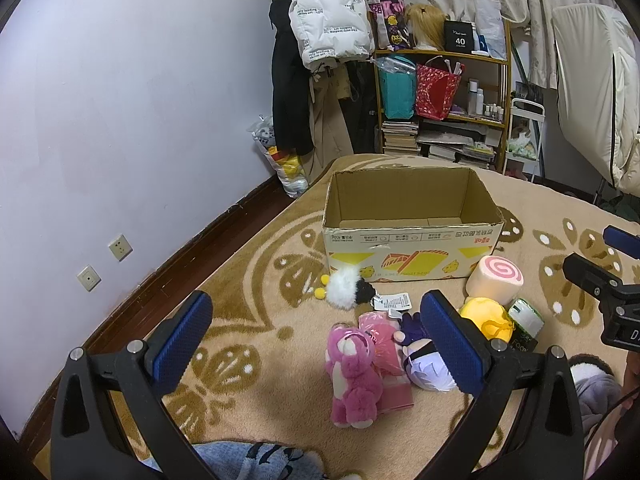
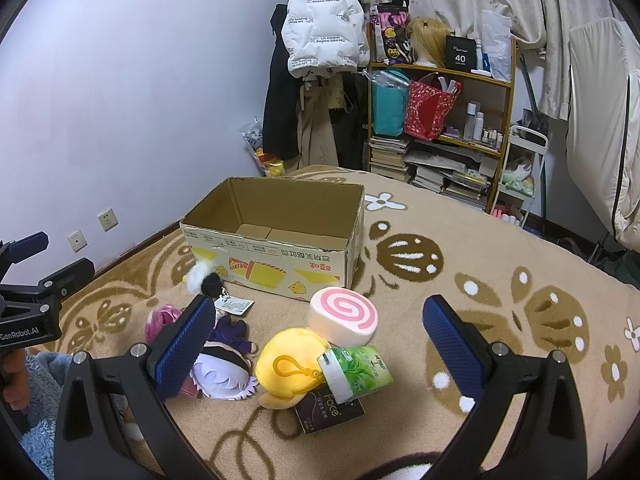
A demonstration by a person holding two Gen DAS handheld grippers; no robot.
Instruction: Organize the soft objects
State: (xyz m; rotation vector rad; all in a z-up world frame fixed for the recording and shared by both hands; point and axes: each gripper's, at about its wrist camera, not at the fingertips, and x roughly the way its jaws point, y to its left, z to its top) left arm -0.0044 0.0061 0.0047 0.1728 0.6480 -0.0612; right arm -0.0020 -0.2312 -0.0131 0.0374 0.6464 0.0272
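An open, empty cardboard box stands on the patterned blanket. In front of it lie soft toys: a pink bear, a white and black fluffy toy, a doll with white hair and purple clothes, a yellow plush and a pink-swirl roll cushion. My left gripper is open above the toys, the bear between its fingers in view. My right gripper is open above the yellow plush and roll.
A green packet and a dark packet lie by the yellow plush. A pink box lies beside the bear. A cluttered shelf, hanging coats and a wall with sockets surround the bed.
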